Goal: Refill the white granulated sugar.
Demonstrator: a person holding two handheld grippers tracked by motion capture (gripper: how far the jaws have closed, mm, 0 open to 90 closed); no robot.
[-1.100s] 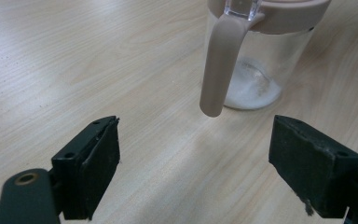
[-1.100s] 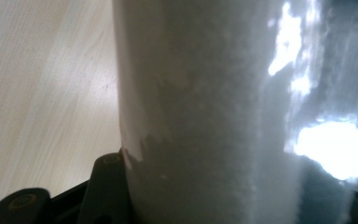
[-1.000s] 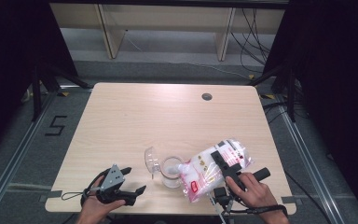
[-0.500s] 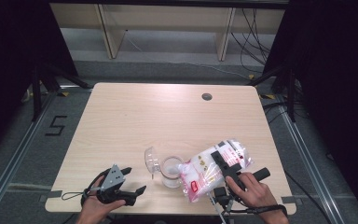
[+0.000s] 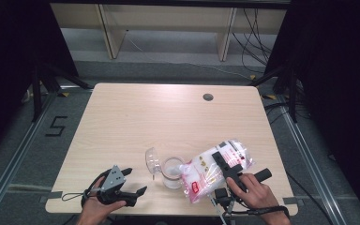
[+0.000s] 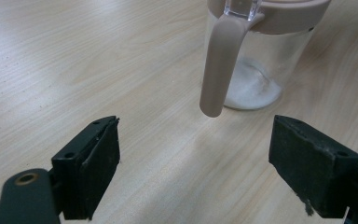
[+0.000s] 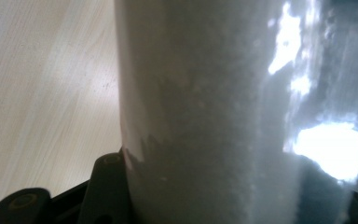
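A clear jar [image 5: 171,171] with a beige rim and handle stands near the table's front edge, its flip lid [image 5: 152,160] open to the left. A little white powder [image 6: 254,88] lies in its bottom. My right gripper [image 5: 226,163] is shut on a plastic bag of white powder [image 5: 211,169], tilted with its lower end at the jar's mouth. In the right gripper view the bag [image 7: 223,116] fills the space between the jaws. My left gripper [image 5: 136,180] rests on the table left of the jar, open with nothing between its jaws [image 6: 196,154], facing the jar's handle [image 6: 219,65].
The wooden table [image 5: 168,117] has a round cable hole [image 5: 208,97] at its far right. A floor mark shaped like a 5 [image 5: 56,125] lies left of the table. A shelf unit [image 5: 168,28] and cables stand beyond the far edge.
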